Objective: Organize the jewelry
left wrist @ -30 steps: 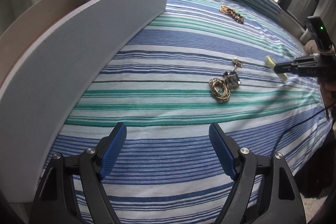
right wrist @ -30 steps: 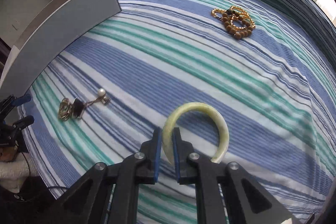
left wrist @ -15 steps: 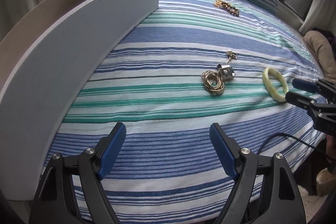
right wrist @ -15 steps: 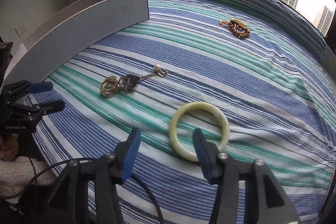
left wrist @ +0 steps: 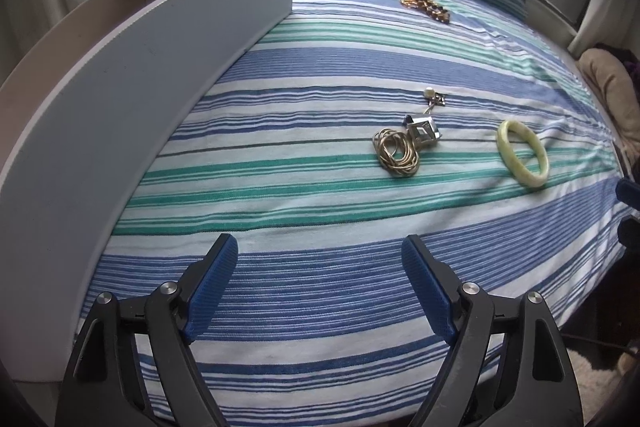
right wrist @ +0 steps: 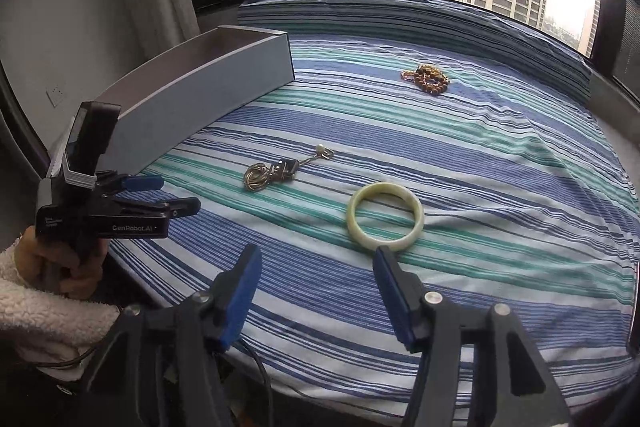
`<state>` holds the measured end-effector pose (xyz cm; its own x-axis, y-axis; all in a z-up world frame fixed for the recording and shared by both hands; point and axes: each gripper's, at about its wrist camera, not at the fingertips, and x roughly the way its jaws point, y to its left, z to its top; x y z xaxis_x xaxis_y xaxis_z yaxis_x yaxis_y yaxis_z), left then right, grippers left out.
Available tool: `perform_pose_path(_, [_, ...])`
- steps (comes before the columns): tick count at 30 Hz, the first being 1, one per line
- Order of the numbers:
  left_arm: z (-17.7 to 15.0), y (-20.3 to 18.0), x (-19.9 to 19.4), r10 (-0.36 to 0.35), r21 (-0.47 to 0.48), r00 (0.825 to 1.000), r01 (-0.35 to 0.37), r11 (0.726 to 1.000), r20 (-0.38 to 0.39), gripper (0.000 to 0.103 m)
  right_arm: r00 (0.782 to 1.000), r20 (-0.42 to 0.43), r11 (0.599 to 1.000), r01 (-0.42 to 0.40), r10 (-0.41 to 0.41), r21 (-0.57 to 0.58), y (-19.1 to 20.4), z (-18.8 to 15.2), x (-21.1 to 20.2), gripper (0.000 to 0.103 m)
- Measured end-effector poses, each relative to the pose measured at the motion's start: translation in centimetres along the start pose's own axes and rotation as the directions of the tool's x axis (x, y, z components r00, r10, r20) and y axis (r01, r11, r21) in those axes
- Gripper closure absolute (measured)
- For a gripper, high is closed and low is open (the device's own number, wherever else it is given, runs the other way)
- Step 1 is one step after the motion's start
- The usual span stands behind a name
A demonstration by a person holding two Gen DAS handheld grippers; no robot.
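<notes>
Bangle (right wrist: 385, 217) lay free on the bed (right wrist: 500, 163) near its front edge; right tongs (right wrist: 316, 291) had just been opening, empty; left tongs (left wrist: 320, 291) gaped wide, empty.

Each tool is a black two-armed frame with silver screws at its joints and ribbed blue pads on its fingers (left wrist: 214, 287). At nine o'clock in the right wrist view, the left tool (right wrist: 176, 195) carries white "GenRobot.AI" lettering and an upright black block with a ridged grey base. The hand (right wrist: 60, 263) below wears a cream fleecy sleeve (right wrist: 44, 315), and a thin black cable (right wrist: 260, 367) trails nearby.
</notes>
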<state>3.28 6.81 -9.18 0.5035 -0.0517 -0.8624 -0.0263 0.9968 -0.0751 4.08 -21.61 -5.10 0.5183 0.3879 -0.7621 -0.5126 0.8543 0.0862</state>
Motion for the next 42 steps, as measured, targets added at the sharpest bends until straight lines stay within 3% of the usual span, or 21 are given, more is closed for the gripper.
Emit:
perform_pose_path(18, [-0.4, 0.1, 0.1, 0.024, 0.002, 1.0, -0.024, 1.0, -0.005, 0.017, 0.997, -0.005, 0.996, -0.077, 0.078, 0.038, 0.8, -1.3, 0.5, 0.044])
perform_pose_path(42, [-0.6, 0.1, 0.8, 0.035, 0.011, 0.999, -0.034, 0.999, -0.025, 0.016, 0.996, -0.007, 0.995, -0.094, 0.094, 0.034, 1.5, -1.5, 0.7, 0.044])
